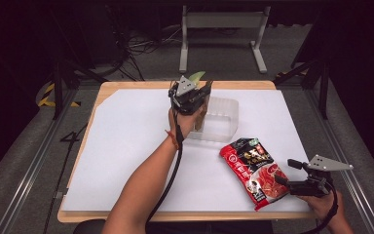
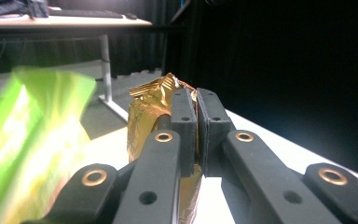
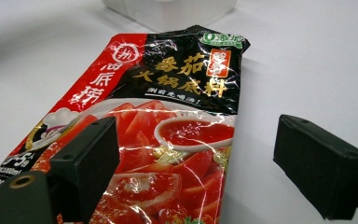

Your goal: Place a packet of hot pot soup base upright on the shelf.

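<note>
My left gripper (image 1: 204, 93) is raised over the far middle of the table, shut on a crinkled gold foil packet (image 1: 202, 111) that hangs from its jaws above a clear plastic box (image 1: 224, 119). In the left gripper view the two jaws press together on the gold packet (image 2: 144, 109). A blurred green packet (image 2: 32, 140) is close on their left, and its tip (image 1: 198, 76) peeks out behind the gripper. I cannot tell what supports it. A red and black tomato sauce pouch (image 1: 253, 168) lies flat at the front right. My right gripper (image 1: 285, 171) stands open at its near end, jaws either side of the pouch (image 3: 168, 121).
White paper (image 1: 126, 146) covers the wooden tabletop. The clear box (image 3: 168, 9) stands just beyond the pouch. A metal table frame (image 1: 221, 29) and cables are on the floor behind. Rails run along both sides of the table.
</note>
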The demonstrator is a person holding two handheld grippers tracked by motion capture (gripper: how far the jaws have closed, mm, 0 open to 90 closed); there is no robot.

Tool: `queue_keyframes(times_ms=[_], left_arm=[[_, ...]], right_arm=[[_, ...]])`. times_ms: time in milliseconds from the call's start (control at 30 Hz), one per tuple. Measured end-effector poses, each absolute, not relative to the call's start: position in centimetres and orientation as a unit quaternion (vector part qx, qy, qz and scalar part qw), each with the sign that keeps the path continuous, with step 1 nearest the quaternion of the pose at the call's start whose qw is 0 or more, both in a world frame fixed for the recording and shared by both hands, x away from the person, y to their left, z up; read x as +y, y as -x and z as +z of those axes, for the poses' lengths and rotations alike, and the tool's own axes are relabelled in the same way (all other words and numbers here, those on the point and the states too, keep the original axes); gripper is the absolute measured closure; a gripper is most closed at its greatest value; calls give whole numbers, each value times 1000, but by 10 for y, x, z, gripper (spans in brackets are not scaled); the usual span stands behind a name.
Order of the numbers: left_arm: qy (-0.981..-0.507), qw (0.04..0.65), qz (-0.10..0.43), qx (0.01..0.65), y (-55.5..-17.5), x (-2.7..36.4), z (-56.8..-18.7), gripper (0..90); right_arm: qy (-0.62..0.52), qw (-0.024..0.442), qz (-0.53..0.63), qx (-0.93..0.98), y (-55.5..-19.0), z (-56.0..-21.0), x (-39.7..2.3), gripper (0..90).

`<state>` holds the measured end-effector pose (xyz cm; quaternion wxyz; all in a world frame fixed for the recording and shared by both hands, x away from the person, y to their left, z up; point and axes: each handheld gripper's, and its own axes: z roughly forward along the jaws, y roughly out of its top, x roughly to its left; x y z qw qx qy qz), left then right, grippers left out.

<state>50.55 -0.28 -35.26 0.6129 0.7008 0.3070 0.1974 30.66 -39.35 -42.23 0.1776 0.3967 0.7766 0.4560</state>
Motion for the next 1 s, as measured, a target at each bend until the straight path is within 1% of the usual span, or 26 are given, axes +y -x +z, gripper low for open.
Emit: queue_keyframes(times_ms=[100,367,433,467,533,600,633,700,867,1000], left_arm=[[-698,619,187,306,-501,4,-356,864],[-717,615,178,275,-487,18,-359,842],[-722,613,179,266,-483,19,-359,816],[-727,610,174,261,-482,20,-359,816],[-735,604,182,249,-478,22,-358,804],[-741,603,175,239,-477,25,-357,792],[-744,599,184,232,-474,27,-356,781],[-747,597,186,226,-473,29,-355,764],[-761,587,194,197,-459,42,-350,699],[-768,582,190,190,-450,51,-352,685]], right_arm=[[-399,176,455,776,-307,-422,-393,148],[-397,176,450,780,-308,-423,-391,147],[-399,178,448,780,-309,-423,-391,147],[-399,178,449,780,-309,-423,-391,147],[-399,178,448,780,-309,-423,-391,148],[-399,177,449,780,-310,-423,-392,152],[-401,175,448,780,-310,-423,-392,153],[-401,175,448,780,-311,-424,-392,156],[-401,172,451,779,-312,-422,-393,187],[-394,173,449,783,-314,-421,-391,211]])
